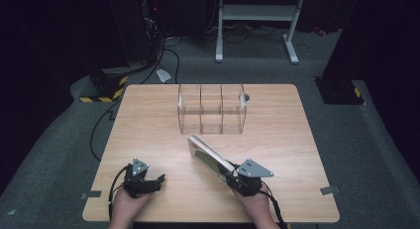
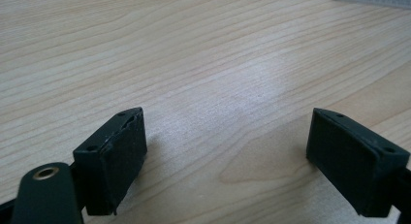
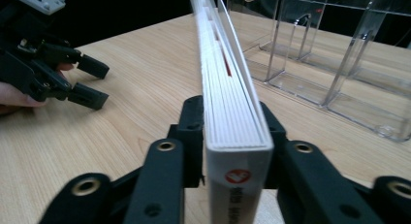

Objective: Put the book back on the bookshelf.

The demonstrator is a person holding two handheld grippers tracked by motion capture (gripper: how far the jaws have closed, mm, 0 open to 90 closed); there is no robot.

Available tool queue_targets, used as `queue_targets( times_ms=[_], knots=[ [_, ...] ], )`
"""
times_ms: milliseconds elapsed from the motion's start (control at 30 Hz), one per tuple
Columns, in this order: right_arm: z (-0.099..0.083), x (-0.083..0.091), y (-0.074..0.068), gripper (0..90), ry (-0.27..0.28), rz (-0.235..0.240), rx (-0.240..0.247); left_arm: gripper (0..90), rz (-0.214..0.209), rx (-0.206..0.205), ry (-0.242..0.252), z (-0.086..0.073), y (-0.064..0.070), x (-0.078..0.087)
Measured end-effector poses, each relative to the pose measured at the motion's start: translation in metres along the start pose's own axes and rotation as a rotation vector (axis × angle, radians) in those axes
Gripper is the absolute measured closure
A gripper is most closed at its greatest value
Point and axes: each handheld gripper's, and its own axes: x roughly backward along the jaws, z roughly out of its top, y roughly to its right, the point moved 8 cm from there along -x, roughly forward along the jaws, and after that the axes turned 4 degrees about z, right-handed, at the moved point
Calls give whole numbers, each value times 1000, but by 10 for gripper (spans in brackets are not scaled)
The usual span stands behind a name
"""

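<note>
Right gripper pinching a book by its spine near the clear organizer; left gripper spread, low over bare tabletop.

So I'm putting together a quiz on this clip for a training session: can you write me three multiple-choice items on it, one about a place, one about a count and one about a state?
1. Where does the clear organizer stand?
A. On the far half of the table, near the middle
B. At the near left corner
C. On the floor

2. How many compartments does the organizer have?
A. One
B. Three
C. Six

3. What is the state of the right gripper?
A. Open, with nothing in it
B. Lying loose on the table
C. Shut on the book

Answers:
1. A: the high view shows it toward the far edge, about centred.
2. B: two clear dividers split it into three.
3. C: the right gripper view shows both jaws pressed against the book's sides, while the left gripper stands open.
</note>
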Motion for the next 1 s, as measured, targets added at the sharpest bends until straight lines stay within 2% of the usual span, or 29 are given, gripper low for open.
queue_targets(
  times_ms=[33,333,533,567,667,733,1000],
  knots=[
    [0,1,0,738,0,-13,6,135,0,3,0,0,0,0],
    [-3,11,3,746,6,-24,-6,113,-5,-8,-3,4,-3,-5],
    [-6,19,7,747,6,-53,-8,111,9,-7,-3,8,-7,-10],
    [-7,24,9,746,7,-69,-14,111,11,3,-4,10,-8,-12],
    [-8,28,12,747,10,-82,-19,111,14,-1,-8,12,-9,-14],
    [-9,35,17,747,13,-111,-30,111,17,3,-5,13,-10,-15],
    [-15,54,33,746,17,-194,-58,144,1,0,-2,16,-9,-18]
  ],
)
